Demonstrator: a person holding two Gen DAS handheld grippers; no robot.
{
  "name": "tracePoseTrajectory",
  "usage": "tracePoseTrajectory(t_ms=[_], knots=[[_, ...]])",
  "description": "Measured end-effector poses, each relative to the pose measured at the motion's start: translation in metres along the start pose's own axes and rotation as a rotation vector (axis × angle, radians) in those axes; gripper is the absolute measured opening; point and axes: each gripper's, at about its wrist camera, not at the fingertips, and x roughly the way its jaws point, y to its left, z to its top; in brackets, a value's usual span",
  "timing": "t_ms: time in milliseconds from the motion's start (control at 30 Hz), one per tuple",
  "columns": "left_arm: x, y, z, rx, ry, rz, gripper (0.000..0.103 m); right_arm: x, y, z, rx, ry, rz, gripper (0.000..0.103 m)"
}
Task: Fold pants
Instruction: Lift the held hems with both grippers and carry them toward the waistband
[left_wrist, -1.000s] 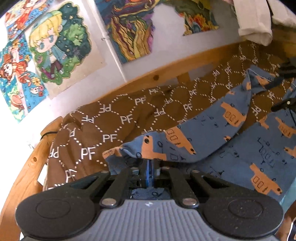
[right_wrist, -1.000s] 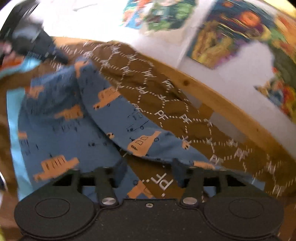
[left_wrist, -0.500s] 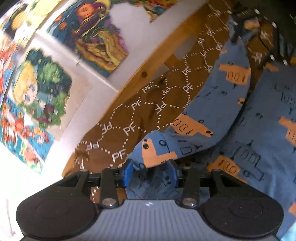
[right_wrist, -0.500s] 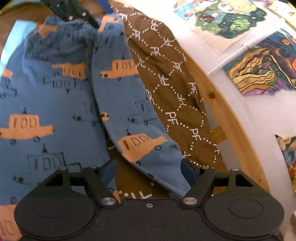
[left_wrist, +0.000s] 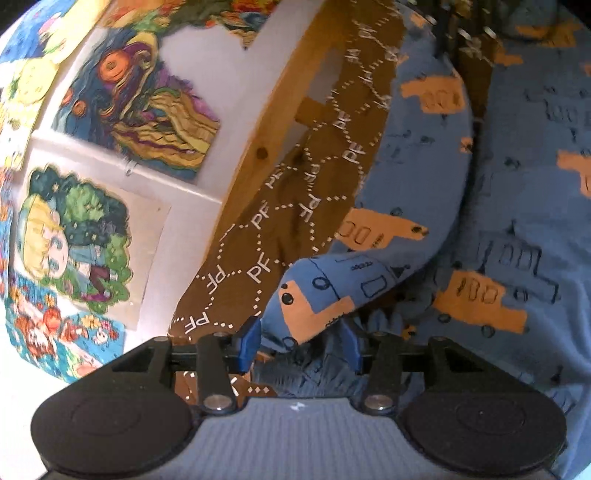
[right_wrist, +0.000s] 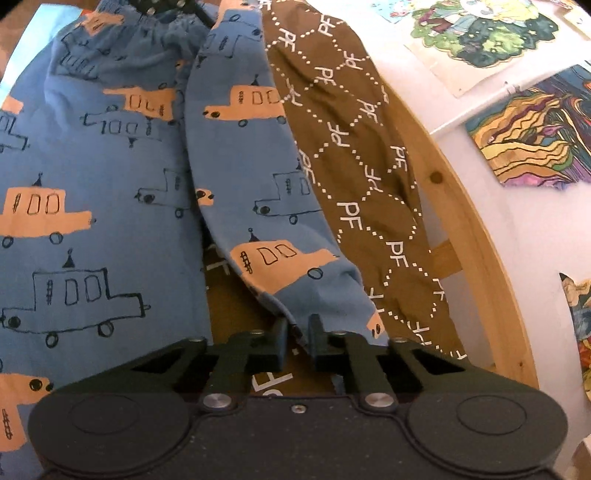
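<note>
Two grippers sit at the blue pants (right_wrist: 92, 177). The right gripper (right_wrist: 295, 338) has its jaws pinched almost closed on the end of one pant leg. The left gripper (left_wrist: 299, 341) has its jaws apart, with bunched cloth between them. The pants lie on a brown blanket (right_wrist: 354, 155) by a wooden rail (right_wrist: 480, 236). Pictures (left_wrist: 81, 236) hang on the wall behind.

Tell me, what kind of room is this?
Most likely a child's bedroom. A brown PF-patterned bedsheet lies inside a wooden bed frame, colourful cartoon drawings are stuck to the white wall, and small car-print pants lie on the bed.
</note>
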Motion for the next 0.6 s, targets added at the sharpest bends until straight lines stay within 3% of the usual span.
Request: tracePoseTrajectory(t_ms=[267, 333, 367, 400, 600], knots=[[-0.001, -0.012, -0.004, 0.080, -0.005, 0.034, 0.056, -0.011, -0.020, 0.001, 0.109, -0.038, -0.029, 0.001], [0.001, -0.013, -0.003, 0.095, -0.005, 0.052, 0.041, -0.013, -0.024, 0.002, 0.120, -0.039, -0.030, 0.001], [0.002, -0.011, -0.002, 0.088, -0.001, 0.051, 0.013, -0.013, -0.025, 0.002, 0.124, -0.039, -0.030, 0.001], [0.004, -0.008, -0.002, 0.073, 0.008, 0.043, 0.007, -0.014, -0.026, 0.002, 0.125, -0.040, -0.033, 0.001], [-0.008, 0.002, 0.002, -0.011, -0.007, 0.020, 0.002, -0.024, -0.028, -0.003, 0.148, -0.037, -0.049, 0.001]])
